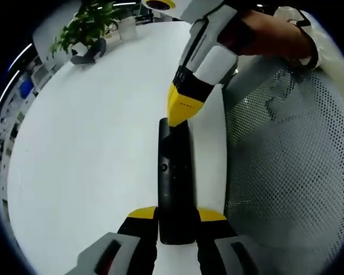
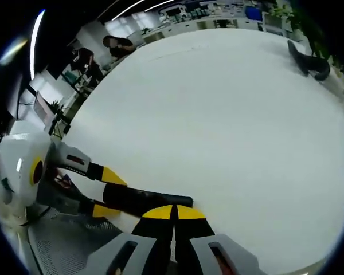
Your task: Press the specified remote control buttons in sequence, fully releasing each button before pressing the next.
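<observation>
Lengthwise, remote control (image 1: 175, 183) away from left gripper (image 1: 177, 220)

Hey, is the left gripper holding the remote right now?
Yes, in the left gripper view the left gripper has its yellow-tipped fingers closed on either side of the black remote.

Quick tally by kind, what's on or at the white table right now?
Remote control: 1
Potted plant: 1
Mesh chair: 1
Grippers: 2, left gripper, right gripper
Total: 5
</observation>
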Demonstrator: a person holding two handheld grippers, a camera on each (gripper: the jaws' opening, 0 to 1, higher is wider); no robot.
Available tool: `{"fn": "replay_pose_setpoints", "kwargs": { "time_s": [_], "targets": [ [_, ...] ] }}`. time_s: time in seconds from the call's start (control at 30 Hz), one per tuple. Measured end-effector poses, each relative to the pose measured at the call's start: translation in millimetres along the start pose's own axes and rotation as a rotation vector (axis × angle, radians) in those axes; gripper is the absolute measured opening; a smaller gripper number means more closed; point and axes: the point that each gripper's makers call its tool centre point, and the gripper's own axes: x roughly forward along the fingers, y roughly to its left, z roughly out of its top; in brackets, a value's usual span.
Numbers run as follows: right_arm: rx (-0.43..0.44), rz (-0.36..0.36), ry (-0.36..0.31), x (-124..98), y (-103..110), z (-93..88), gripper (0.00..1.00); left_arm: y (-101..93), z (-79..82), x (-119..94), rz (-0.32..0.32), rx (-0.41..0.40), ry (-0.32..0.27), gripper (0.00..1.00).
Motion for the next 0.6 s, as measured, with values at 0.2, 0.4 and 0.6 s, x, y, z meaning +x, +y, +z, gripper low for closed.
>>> {"fn": "replay_pose_setpoints", "kwargs": {
  "time_s": [0.2, 0.4, 0.6],
  "targets": [
    [-0.008, -0.009, 0.037, 4.4, -1.3, -9.0, 0.0, -0.9, -0.3, -0.1, 0.007, -0.004, 0.001, 0.23],
    [-0.027, -0.009, 0.029, 5.6, -0.6, -6.5, 0.0, -0.7, 0.0, -0.2, 0.005, 0.001, -0.012, 0.23],
    [-0.002, -0.003, 0.017, 5.5, -3.0, -5.3, 0.0, 0.0, 0.1, 0.5, 0.004, 0.0, -0.014, 0.23]
  ]
}}
